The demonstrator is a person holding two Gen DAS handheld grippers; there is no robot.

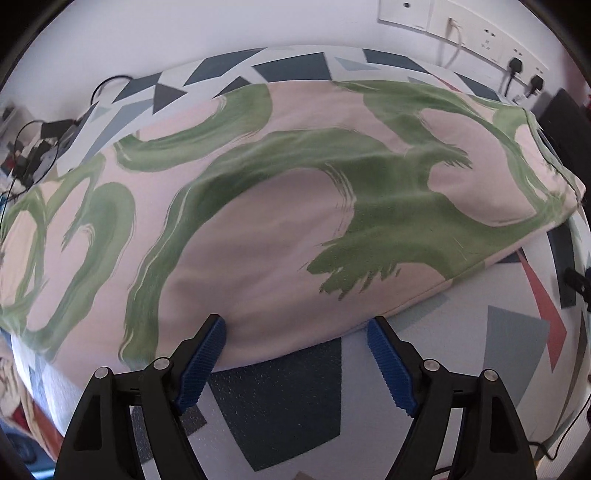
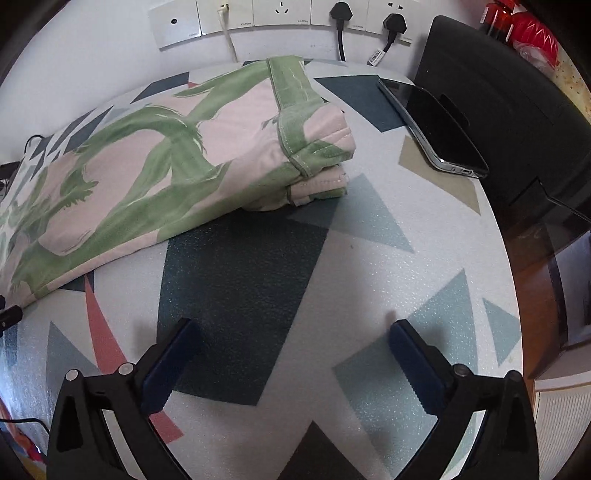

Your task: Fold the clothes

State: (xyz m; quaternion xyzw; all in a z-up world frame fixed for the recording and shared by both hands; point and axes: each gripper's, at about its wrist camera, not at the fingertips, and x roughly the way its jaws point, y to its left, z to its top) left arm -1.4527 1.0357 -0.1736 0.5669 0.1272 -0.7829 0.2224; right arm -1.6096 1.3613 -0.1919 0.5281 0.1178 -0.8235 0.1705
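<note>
Pink cotton garment with green brush-stroke print, folded into a thick flat bundle, lies on the counter, which is covered by a white foam mat with teal, grey and coral geometric shapes. Left hand-held gripper: jaws wide apart and empty, blue ribbed pads at the garment's near edge. Right hand-held gripper: jaws wide, empty, well apart from the garment. Black smartphone in clear case leans beside the garment's hemmed end; white wall sockets behind it.
</note>
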